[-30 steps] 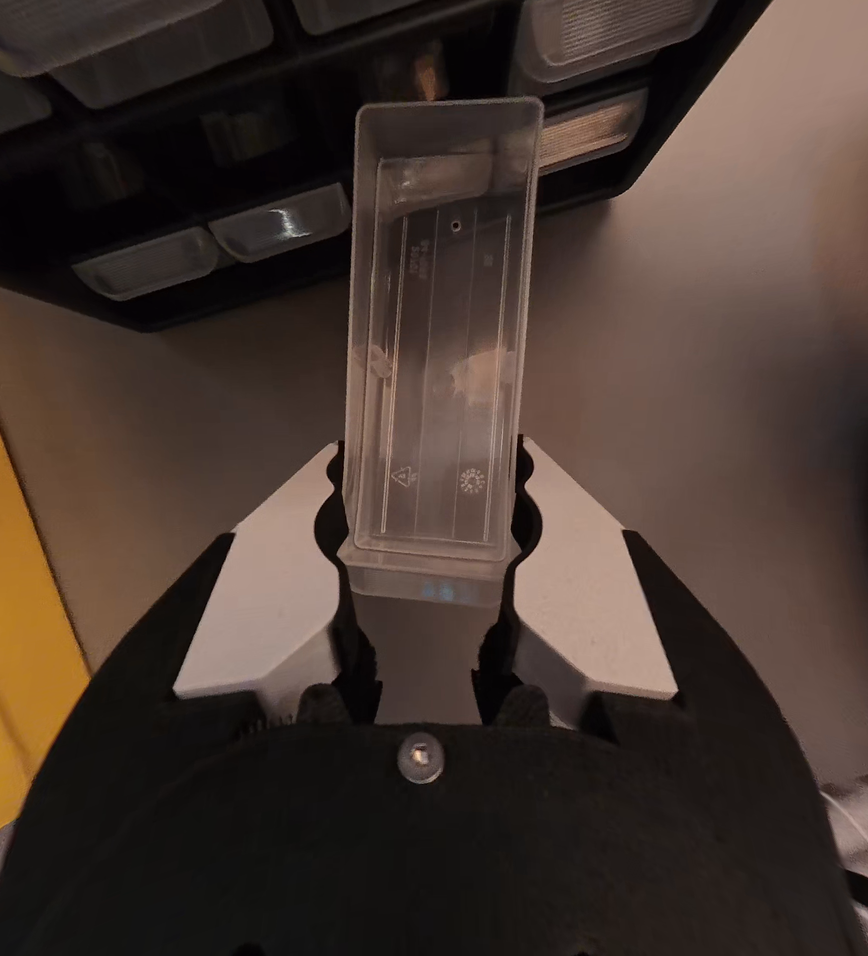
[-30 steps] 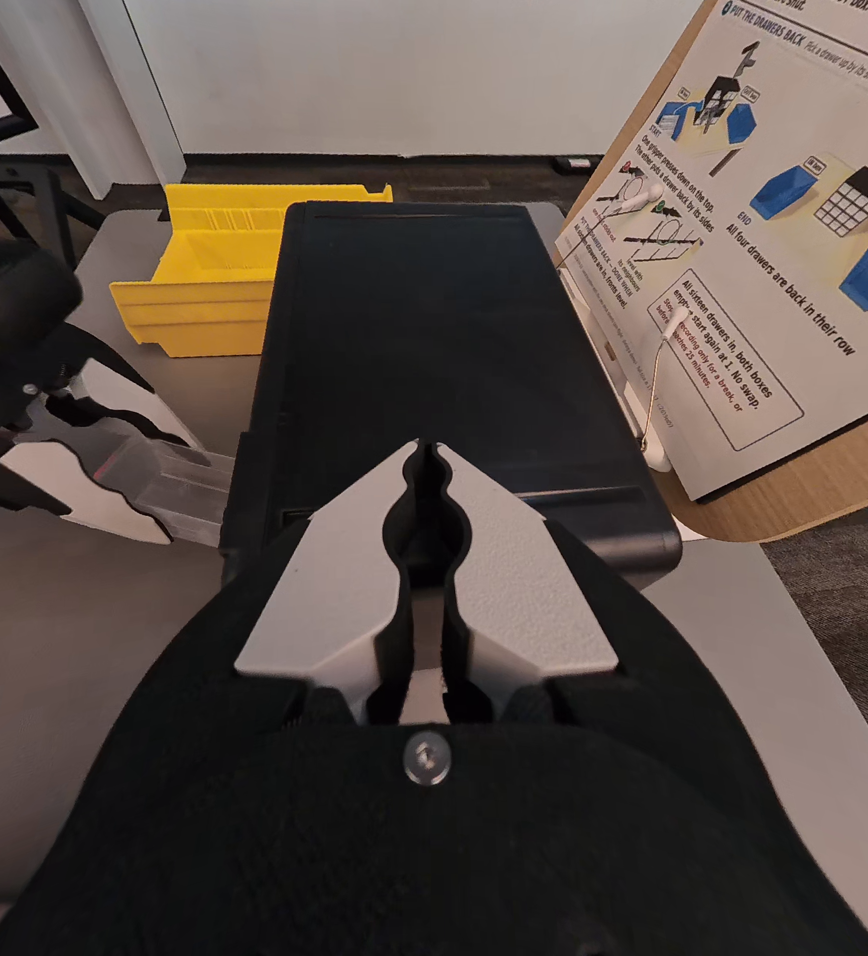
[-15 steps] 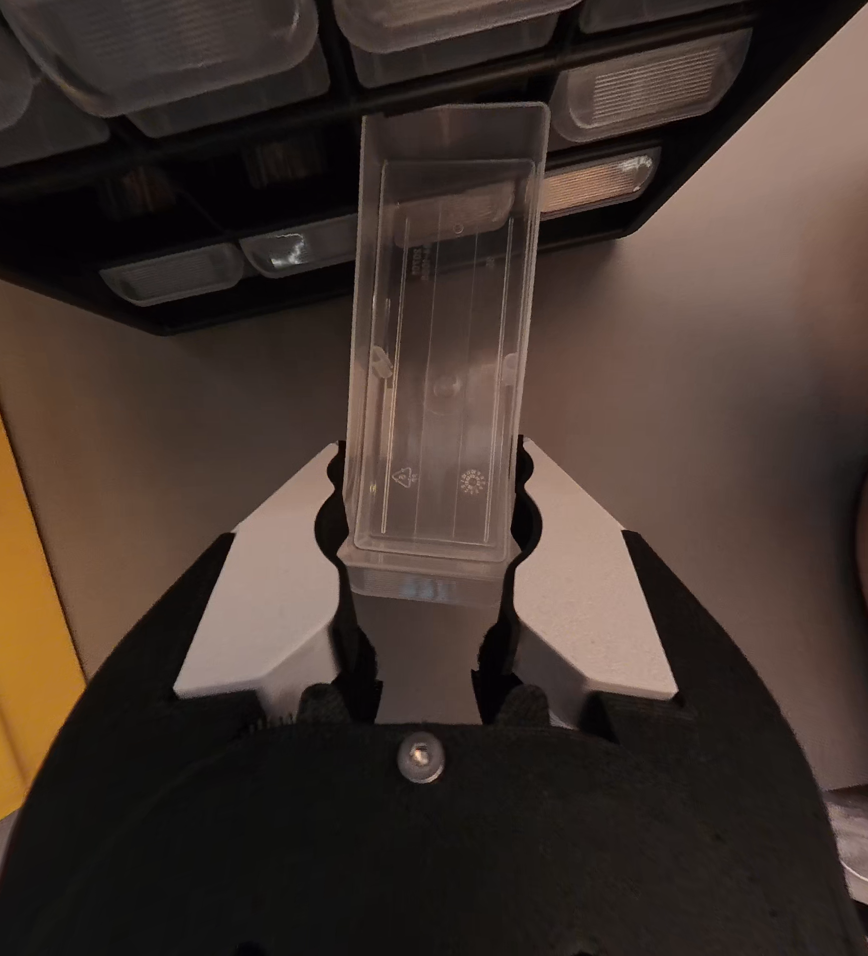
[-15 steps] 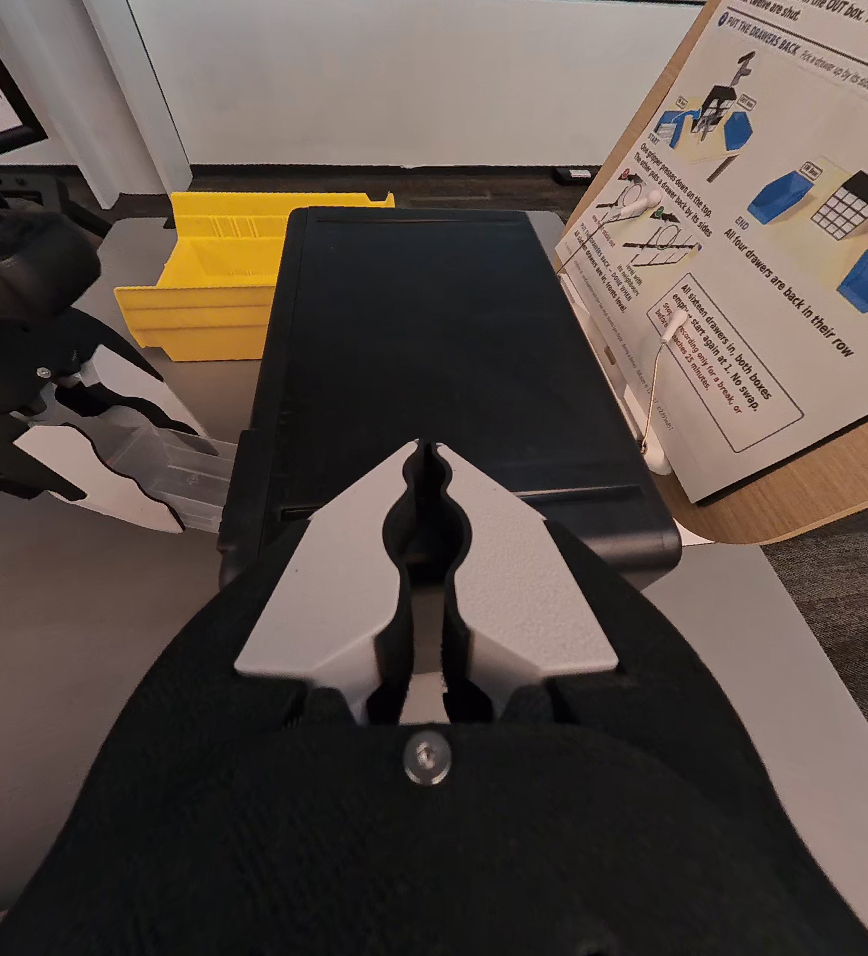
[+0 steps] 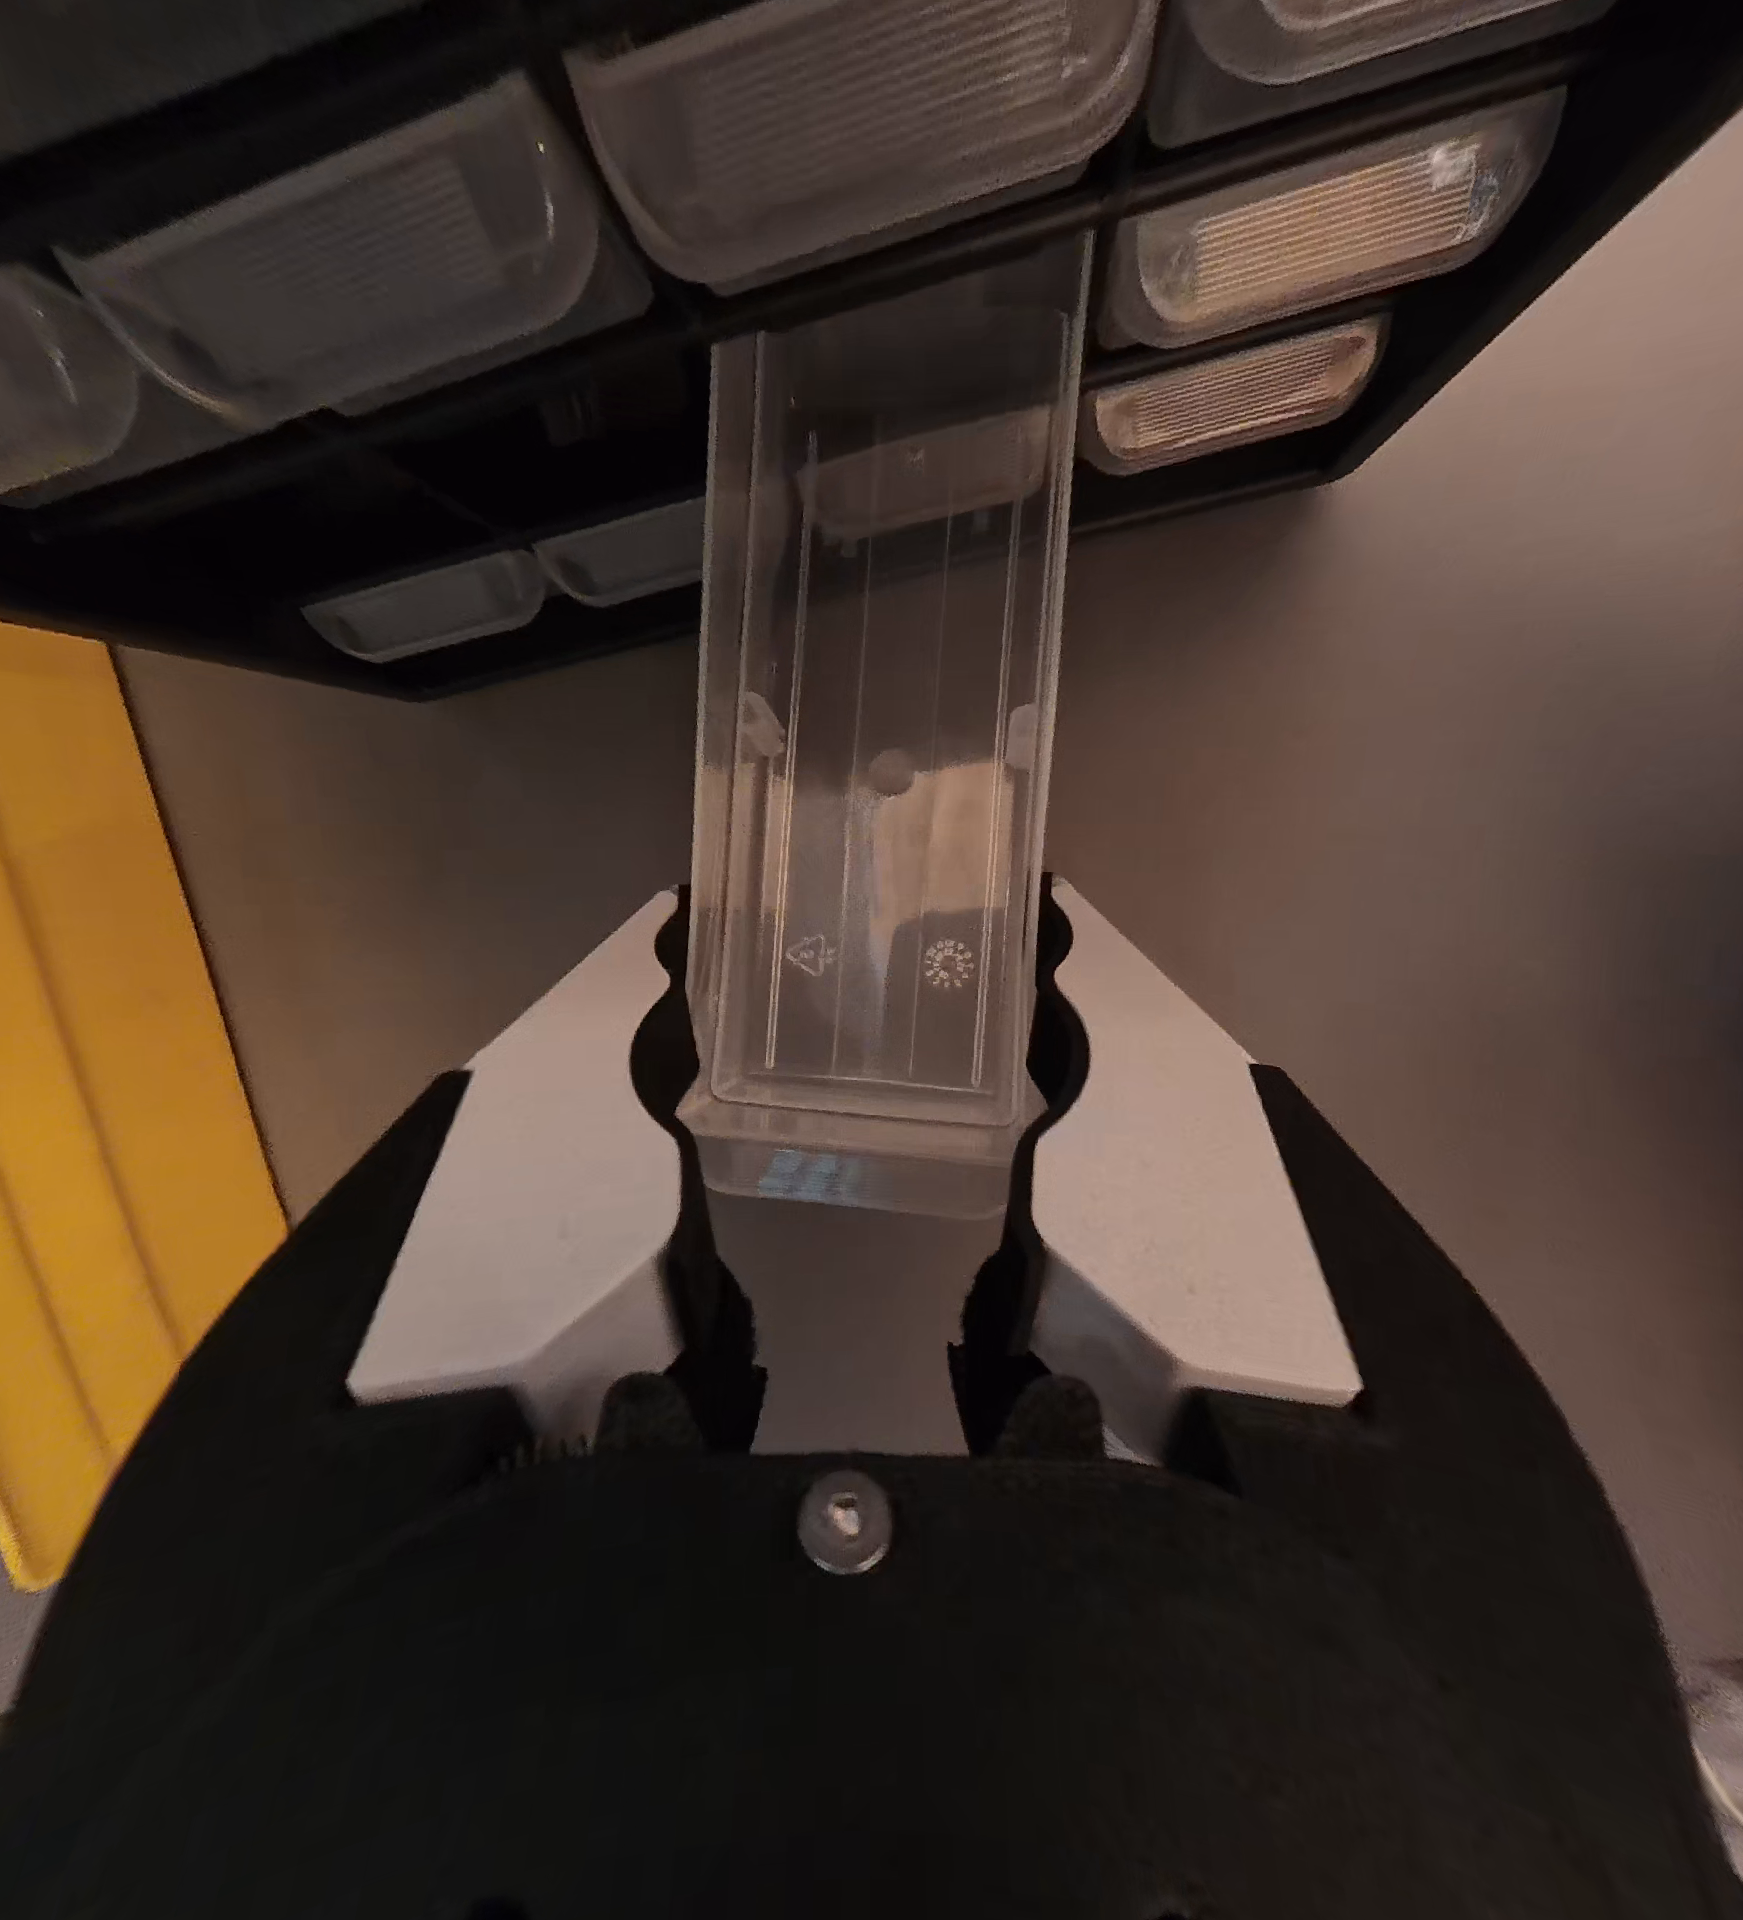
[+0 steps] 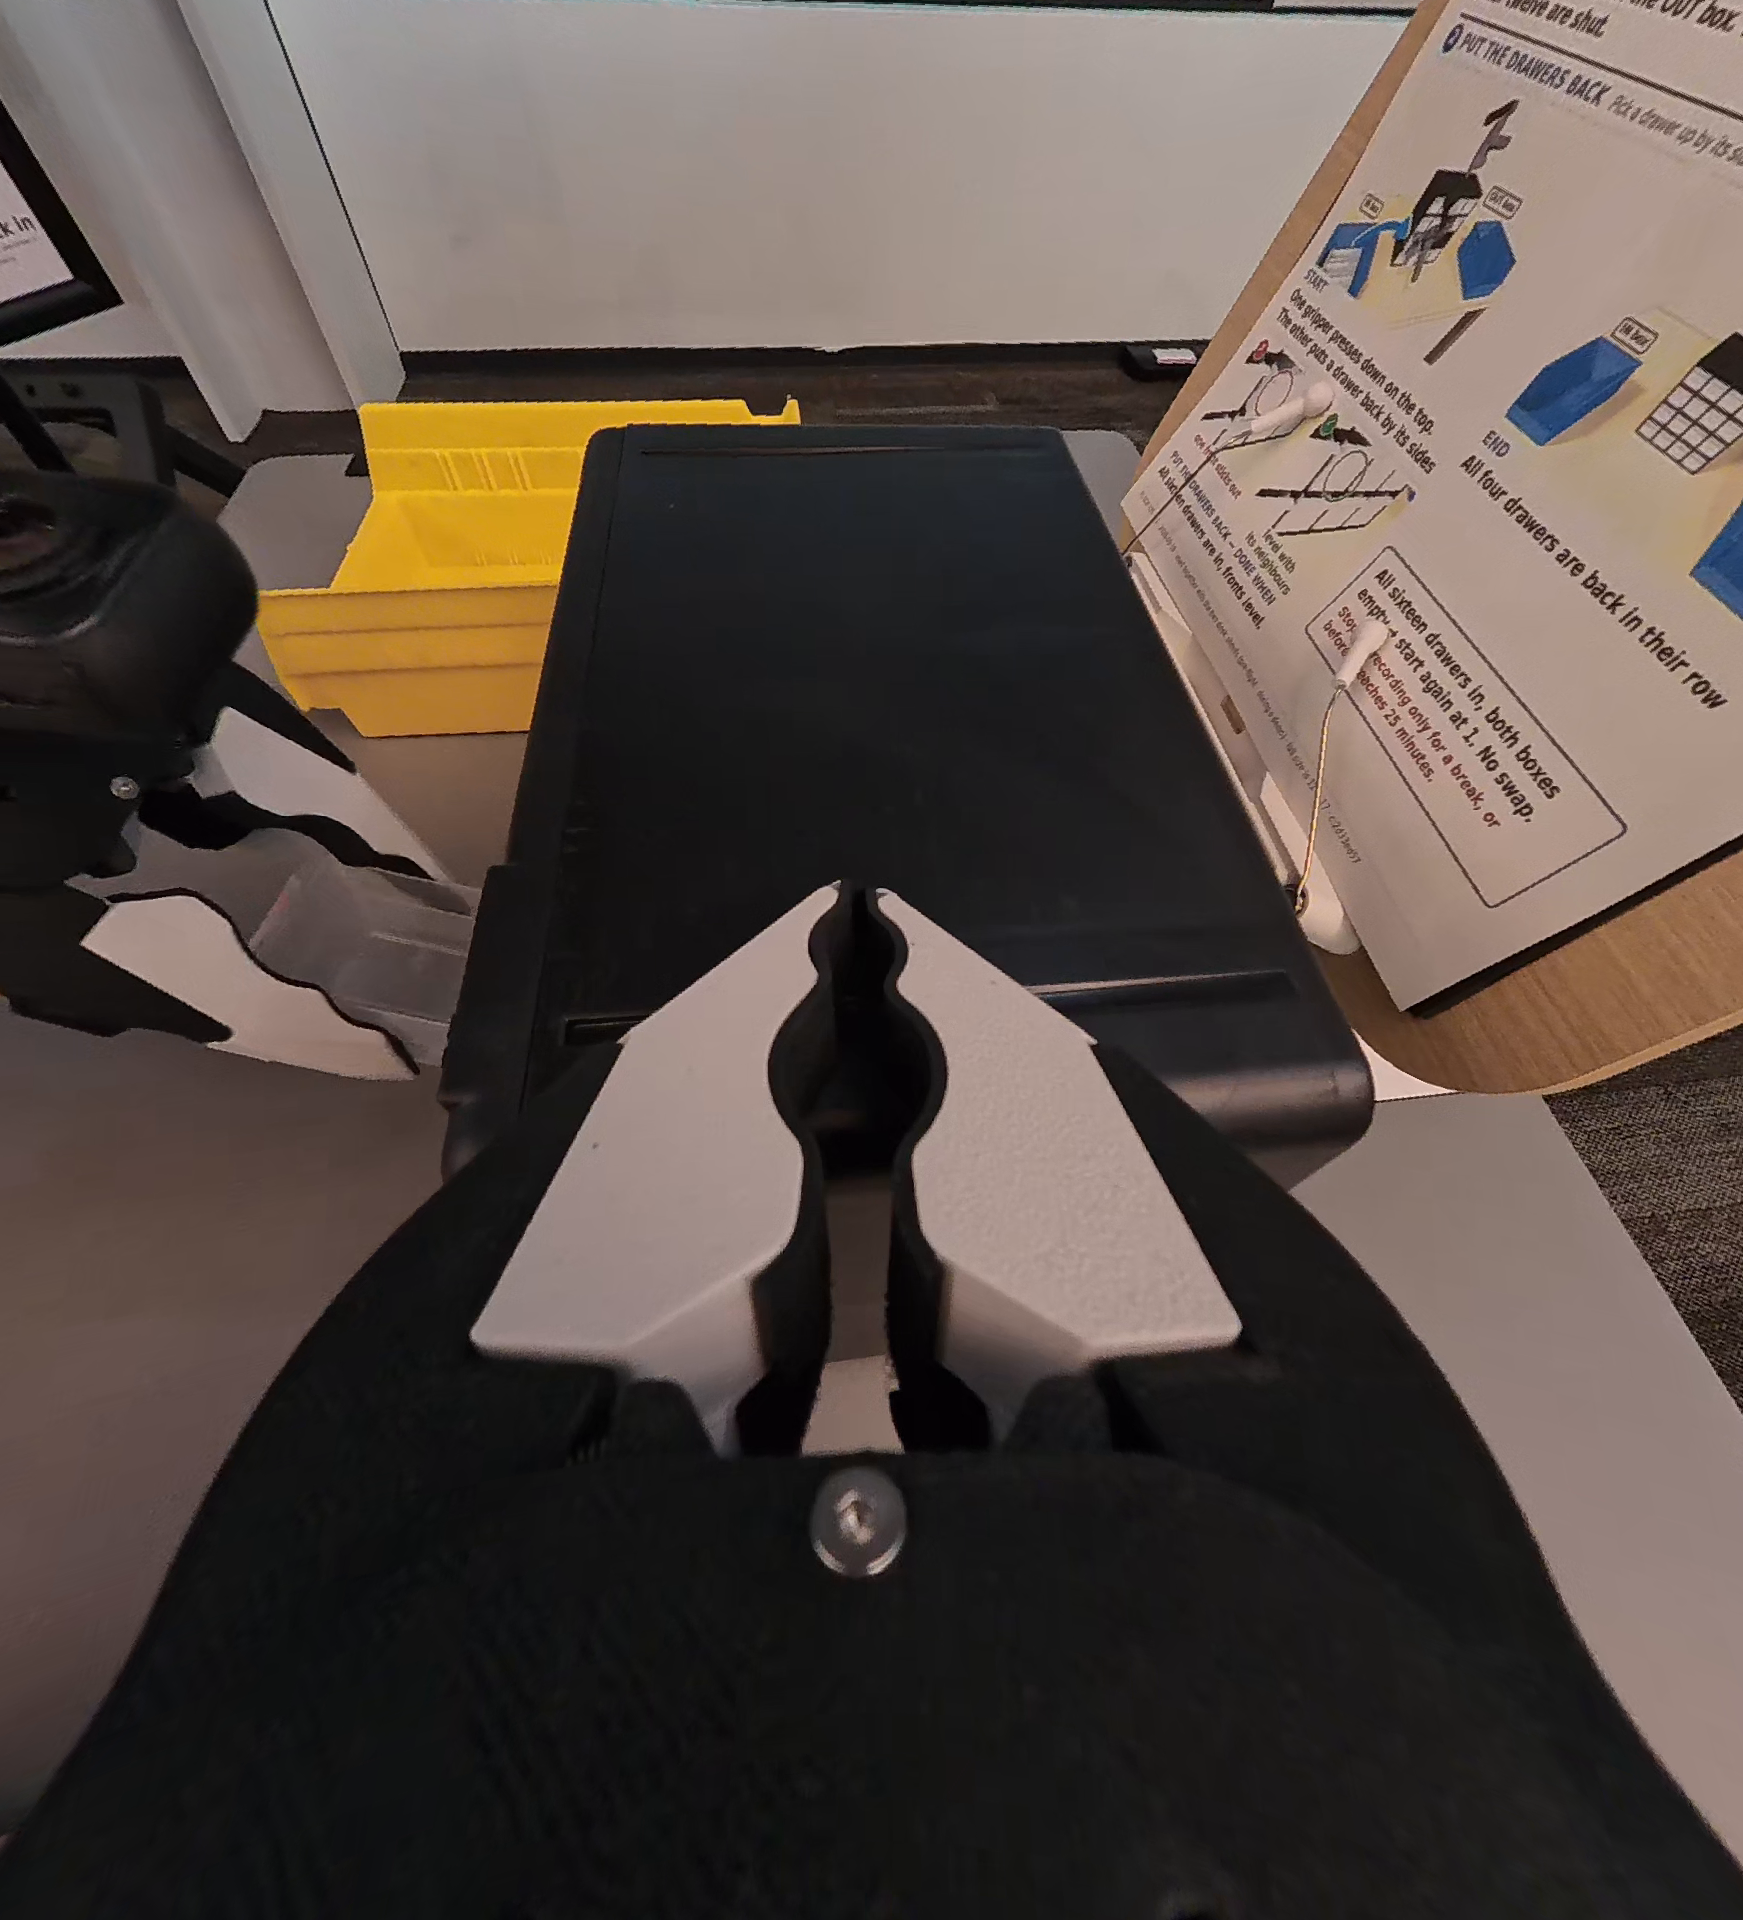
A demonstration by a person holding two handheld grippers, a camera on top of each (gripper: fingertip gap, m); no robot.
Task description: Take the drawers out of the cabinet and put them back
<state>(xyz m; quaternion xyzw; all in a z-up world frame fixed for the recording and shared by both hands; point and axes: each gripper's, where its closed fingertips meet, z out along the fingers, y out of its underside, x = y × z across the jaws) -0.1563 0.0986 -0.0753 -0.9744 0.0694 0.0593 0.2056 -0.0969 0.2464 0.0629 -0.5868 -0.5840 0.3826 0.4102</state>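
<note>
Left tongs [image 5: 856,997] grip a clear plastic drawer [image 5: 882,665] by its two long sides near its front end, jaws spread only as wide as the drawer. Drawer's far end sits inside an open slot in the black cabinet [image 5: 1418,416] front, w/ most of its length still sticking out over the grey tabletop [image 5: 1418,779]. Moulded marks on the drawer floor: a small triangle symbol and a round dial stamp, too fine to make out. Other clear drawers [image 5: 846,135] fill slots above and beside that slot. Yellow bin [image 5: 25,1039] lies left of the cabinet. Right tongs [image 6: 854,904] hover over the cabinet's near top edge, jaws nearly touching, nothing between them. A printed instruction board [image 6: 1532,499] w/ diagrams and text leans right of the cabinet.
</note>
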